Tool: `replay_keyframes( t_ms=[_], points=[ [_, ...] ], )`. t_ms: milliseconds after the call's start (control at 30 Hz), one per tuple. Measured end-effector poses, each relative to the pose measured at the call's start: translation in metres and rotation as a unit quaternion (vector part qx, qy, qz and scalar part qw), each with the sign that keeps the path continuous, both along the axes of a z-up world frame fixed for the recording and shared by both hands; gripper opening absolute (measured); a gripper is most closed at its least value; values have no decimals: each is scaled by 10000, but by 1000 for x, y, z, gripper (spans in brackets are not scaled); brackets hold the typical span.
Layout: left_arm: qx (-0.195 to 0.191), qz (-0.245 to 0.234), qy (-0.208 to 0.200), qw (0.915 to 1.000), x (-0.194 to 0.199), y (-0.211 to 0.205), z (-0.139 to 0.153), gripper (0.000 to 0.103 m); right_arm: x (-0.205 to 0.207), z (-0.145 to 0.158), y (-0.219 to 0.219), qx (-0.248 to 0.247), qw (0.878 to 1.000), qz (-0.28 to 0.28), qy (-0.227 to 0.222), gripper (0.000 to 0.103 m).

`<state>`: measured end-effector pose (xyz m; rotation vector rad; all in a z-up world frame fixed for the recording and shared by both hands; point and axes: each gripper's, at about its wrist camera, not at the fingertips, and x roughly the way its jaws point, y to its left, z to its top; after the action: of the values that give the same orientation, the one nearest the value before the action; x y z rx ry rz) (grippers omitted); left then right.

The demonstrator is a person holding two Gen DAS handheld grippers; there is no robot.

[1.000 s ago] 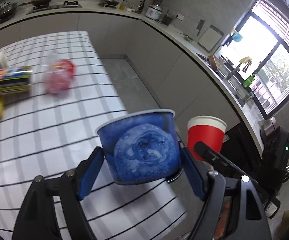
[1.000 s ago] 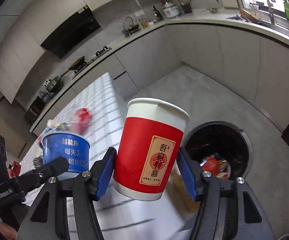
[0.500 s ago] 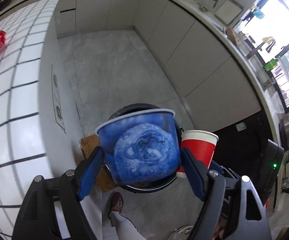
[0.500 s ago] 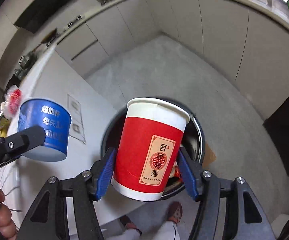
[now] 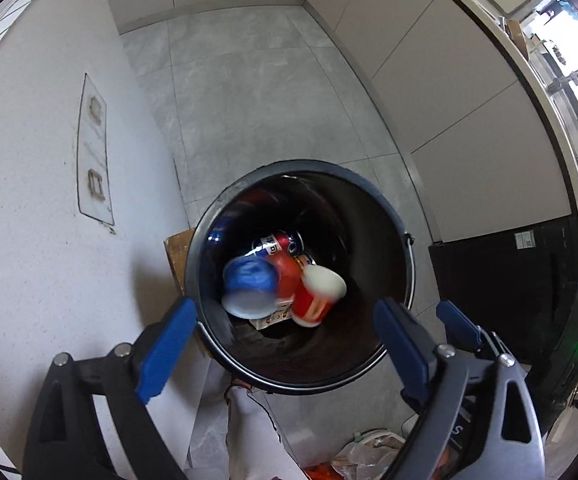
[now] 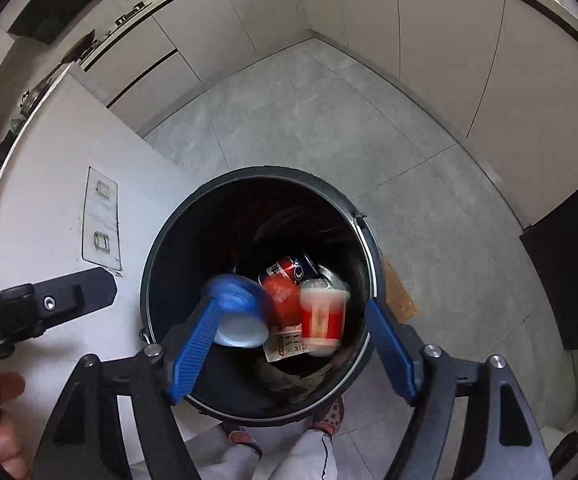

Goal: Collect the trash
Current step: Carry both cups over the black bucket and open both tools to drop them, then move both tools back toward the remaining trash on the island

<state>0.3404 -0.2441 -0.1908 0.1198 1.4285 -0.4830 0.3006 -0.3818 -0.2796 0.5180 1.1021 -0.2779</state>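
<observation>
I have both tools poised over the black trash bin [image 5: 403,240], looking straight down into its mouth. My left gripper [image 5: 285,340] stands wide open with nothing between its blue pads [image 5: 165,348], and my right gripper [image 6: 289,348] is spread just as wide and holds nothing either. The blue cup [image 5: 251,286] sits inside the bin, blurred, below the gap of my left gripper and toward the left pad. The red paper cup [image 6: 323,316] is beside it, also blurred and also inside the bin, below my right gripper and nearer its right pad. Neither cup touches any pad. Under them lie a soda can [image 6: 289,270] and some red wrapping. The bin stands on the grey tile floor [image 6: 309,120], just beside the white counter side panel [image 5: 29,200]
</observation>
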Motion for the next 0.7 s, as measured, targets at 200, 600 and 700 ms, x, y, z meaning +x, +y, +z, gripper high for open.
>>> replay_keyframes(
  t_ms=[200,600,700],
  points=[
    [-258,-44,-294,9992,-4,11,31,92,-10,19,-11,21,9992,-220,-324,78],
    [-746,-123,-1070,9914,-12,82,119,92,-14,101,37,-63,9935,-125,-1127,78],
    [-783,-2,-1278,9887,-8,122,135,92,-11,123,65,-53,9911,-19,-1328,78]
  ],
)
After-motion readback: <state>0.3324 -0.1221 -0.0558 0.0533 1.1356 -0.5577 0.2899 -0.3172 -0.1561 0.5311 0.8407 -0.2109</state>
